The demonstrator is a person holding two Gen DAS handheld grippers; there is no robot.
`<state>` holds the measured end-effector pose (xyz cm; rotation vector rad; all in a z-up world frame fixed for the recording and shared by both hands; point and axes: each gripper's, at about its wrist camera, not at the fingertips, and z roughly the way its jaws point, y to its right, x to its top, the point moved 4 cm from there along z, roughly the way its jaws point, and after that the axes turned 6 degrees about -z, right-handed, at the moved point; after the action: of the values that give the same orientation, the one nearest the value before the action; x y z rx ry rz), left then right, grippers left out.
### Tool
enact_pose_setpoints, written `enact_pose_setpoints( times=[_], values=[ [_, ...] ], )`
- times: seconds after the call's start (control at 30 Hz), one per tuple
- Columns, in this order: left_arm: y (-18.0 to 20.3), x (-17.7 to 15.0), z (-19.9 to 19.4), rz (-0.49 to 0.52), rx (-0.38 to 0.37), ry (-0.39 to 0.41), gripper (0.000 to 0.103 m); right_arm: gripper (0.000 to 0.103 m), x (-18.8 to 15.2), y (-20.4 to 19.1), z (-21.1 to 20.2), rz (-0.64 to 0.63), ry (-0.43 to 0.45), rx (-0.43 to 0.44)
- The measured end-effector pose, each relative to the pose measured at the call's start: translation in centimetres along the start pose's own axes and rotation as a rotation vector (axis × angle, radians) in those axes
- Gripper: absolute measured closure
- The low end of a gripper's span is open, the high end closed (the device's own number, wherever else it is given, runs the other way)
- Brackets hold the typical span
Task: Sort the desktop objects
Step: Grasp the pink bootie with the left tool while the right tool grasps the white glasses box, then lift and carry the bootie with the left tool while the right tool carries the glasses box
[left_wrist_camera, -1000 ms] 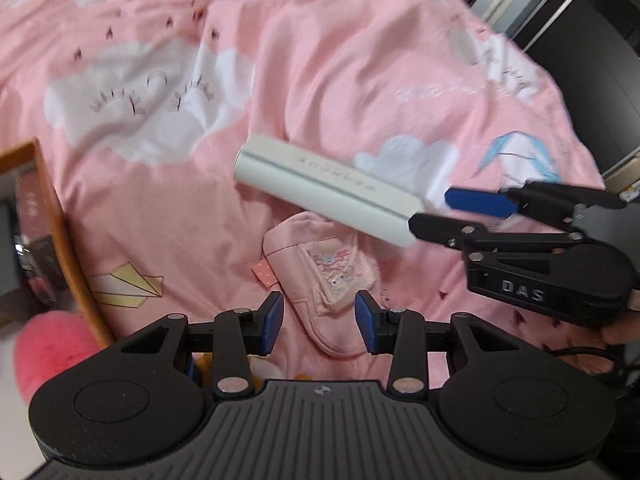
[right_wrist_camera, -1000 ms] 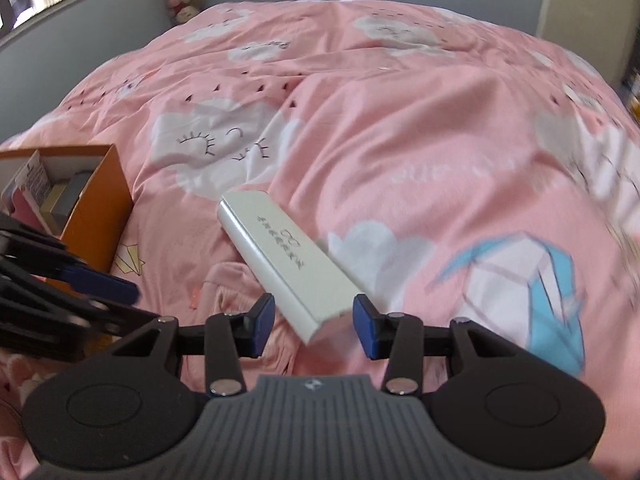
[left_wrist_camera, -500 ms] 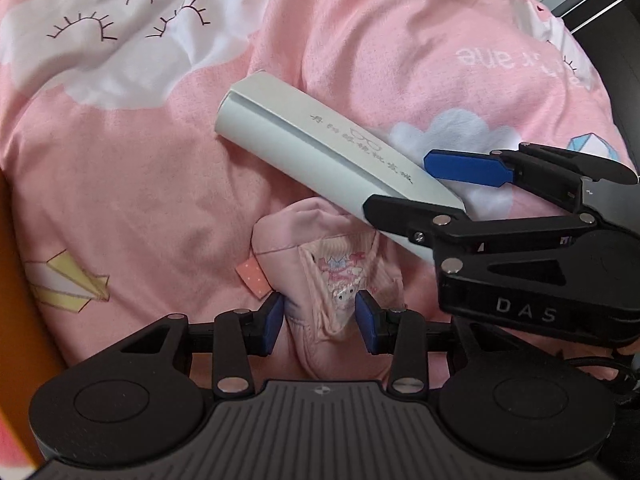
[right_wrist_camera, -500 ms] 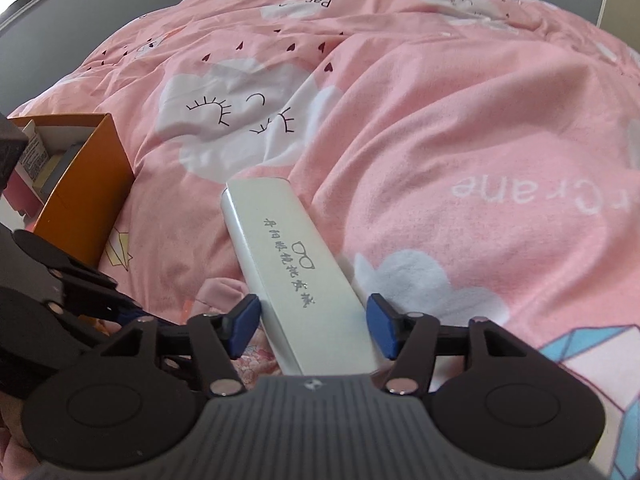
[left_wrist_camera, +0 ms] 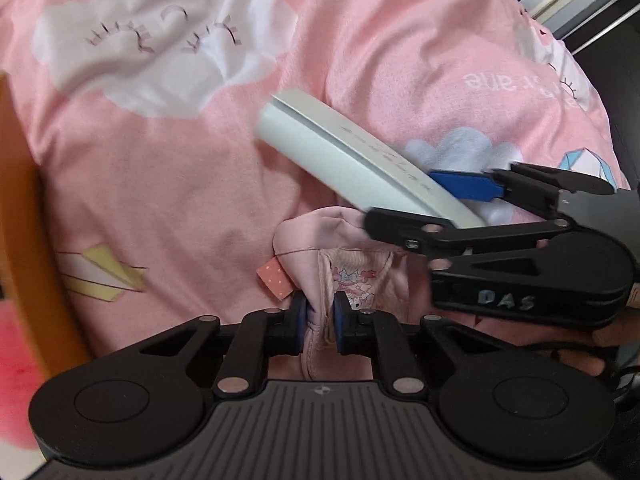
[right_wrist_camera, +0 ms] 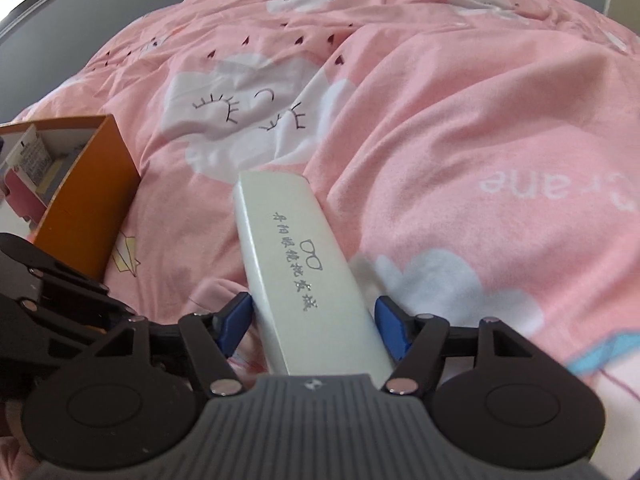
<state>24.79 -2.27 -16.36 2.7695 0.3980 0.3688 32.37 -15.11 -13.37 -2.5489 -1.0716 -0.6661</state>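
Observation:
A long white box [right_wrist_camera: 298, 264] with printed characters and a glasses icon lies across the pink bedspread; it also shows in the left wrist view [left_wrist_camera: 352, 164], its far end raised. My right gripper [right_wrist_camera: 314, 320] is shut on the box's near end, one blue pad on each side. A small pink fabric pouch [left_wrist_camera: 344, 256] with a cartoon print lies just in front of the left gripper. My left gripper [left_wrist_camera: 319, 318] is shut on the pouch's near edge. The right gripper [left_wrist_camera: 500, 216] shows at the right of the left wrist view.
An orange open box [right_wrist_camera: 86, 196] holding several packages stands at the left on the bed; its wall edge also shows in the left wrist view [left_wrist_camera: 24, 216]. A pink fluffy thing [left_wrist_camera: 16, 344] sits at the lower left. The pink cloud-print bedspread [right_wrist_camera: 440, 120] spreads all around.
The left gripper has closed from open onto the pink pouch. The right gripper has gripped the white box and tilted its far end up off the bedspread.

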Motion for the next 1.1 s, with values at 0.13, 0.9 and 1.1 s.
enact_pose_setpoints(
  times=[0.13,0.9,1.1],
  values=[
    [-0.8,-0.4,-1.9,0.033,0.051,0.024,0.088,0.035,-1.2,-0.3,-1.4,0.002,-0.028,-0.029],
    [-1.6,1.9,1.4,-0.042,0.050,-0.012,0.084,0.040,-1.2,0.1,2.4,0.057,-0.104,0.014],
    [-2.0,1.4,-1.6,-0.083,-0.025,0.059,0.088,0.041,-1.1,0.2,-0.3,0.065,-0.038,0.004]
  ],
)
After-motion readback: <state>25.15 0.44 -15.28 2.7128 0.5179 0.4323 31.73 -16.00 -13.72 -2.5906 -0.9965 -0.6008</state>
